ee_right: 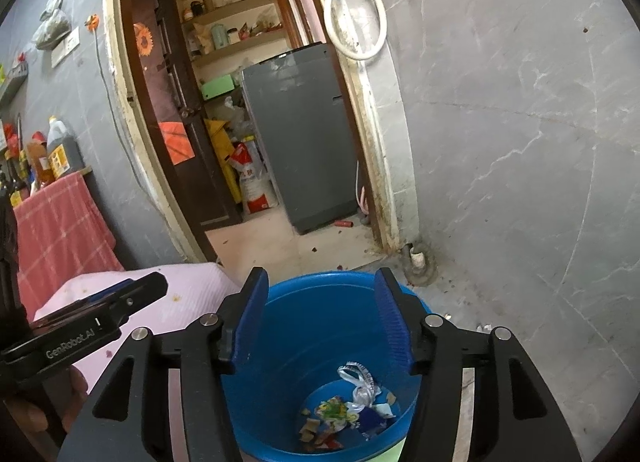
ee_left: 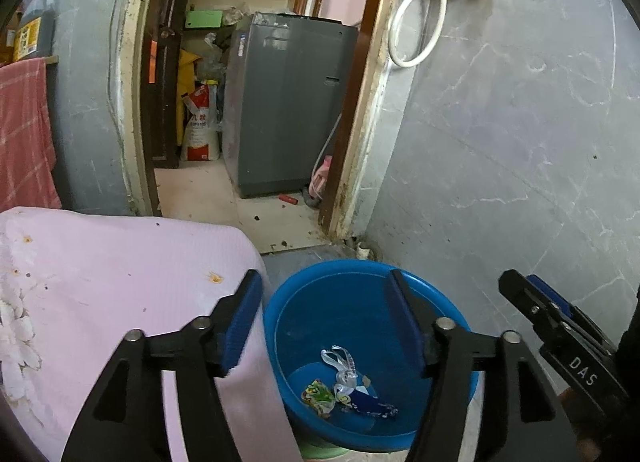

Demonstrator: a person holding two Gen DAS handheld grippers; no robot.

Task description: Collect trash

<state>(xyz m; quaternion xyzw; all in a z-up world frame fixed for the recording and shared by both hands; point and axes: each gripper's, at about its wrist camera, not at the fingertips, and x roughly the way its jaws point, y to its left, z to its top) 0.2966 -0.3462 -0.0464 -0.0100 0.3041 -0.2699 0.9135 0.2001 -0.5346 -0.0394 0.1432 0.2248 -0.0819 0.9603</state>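
A blue plastic bucket stands on the floor beside the pink-covered table. Several crumpled wrappers lie at its bottom. In the right wrist view the bucket shows the same wrappers. My left gripper is open and empty, above the bucket's left rim. My right gripper is open and empty, right above the bucket's mouth. The right gripper also shows at the right of the left wrist view, and the left gripper at the left of the right wrist view.
A grey marbled wall stands right of the bucket. A doorway beyond opens on a grey washing machine, sacks and shelves. A red checked cloth hangs at the left. A white hose hangs on the wall.
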